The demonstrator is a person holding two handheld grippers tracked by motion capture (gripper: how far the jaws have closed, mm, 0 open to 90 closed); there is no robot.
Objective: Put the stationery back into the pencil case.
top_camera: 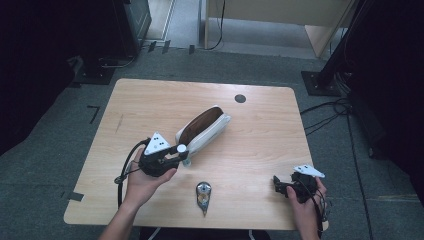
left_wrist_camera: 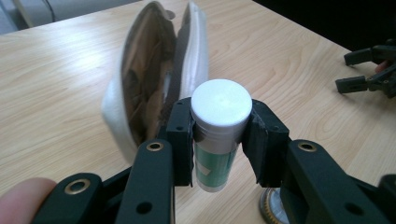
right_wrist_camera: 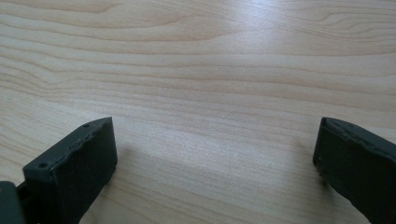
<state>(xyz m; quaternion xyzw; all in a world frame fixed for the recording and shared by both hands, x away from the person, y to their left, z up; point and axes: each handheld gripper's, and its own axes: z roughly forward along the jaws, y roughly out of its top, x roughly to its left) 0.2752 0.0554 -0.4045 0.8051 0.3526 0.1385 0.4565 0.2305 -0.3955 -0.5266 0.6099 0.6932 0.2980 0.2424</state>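
Note:
My left gripper (top_camera: 181,152) (left_wrist_camera: 218,128) is shut on a small upright tube (left_wrist_camera: 217,135) with a white cap and a green label; the tube (top_camera: 183,150) hangs just at the near end of a white pouch (top_camera: 204,129). The pouch (left_wrist_camera: 154,79) lies unzipped on the wooden table (top_camera: 260,140), showing its brown lining. At the table's near right my right gripper (top_camera: 276,183) (right_wrist_camera: 212,163) rests low over bare wood, its jaws wide apart with nothing between them.
A small round metal object with a pointed tip (top_camera: 203,195) lies near the front edge, between my two hands. A dark round grommet (top_camera: 240,98) sits at the table's far side. Dark stands and cables surround the table on the floor.

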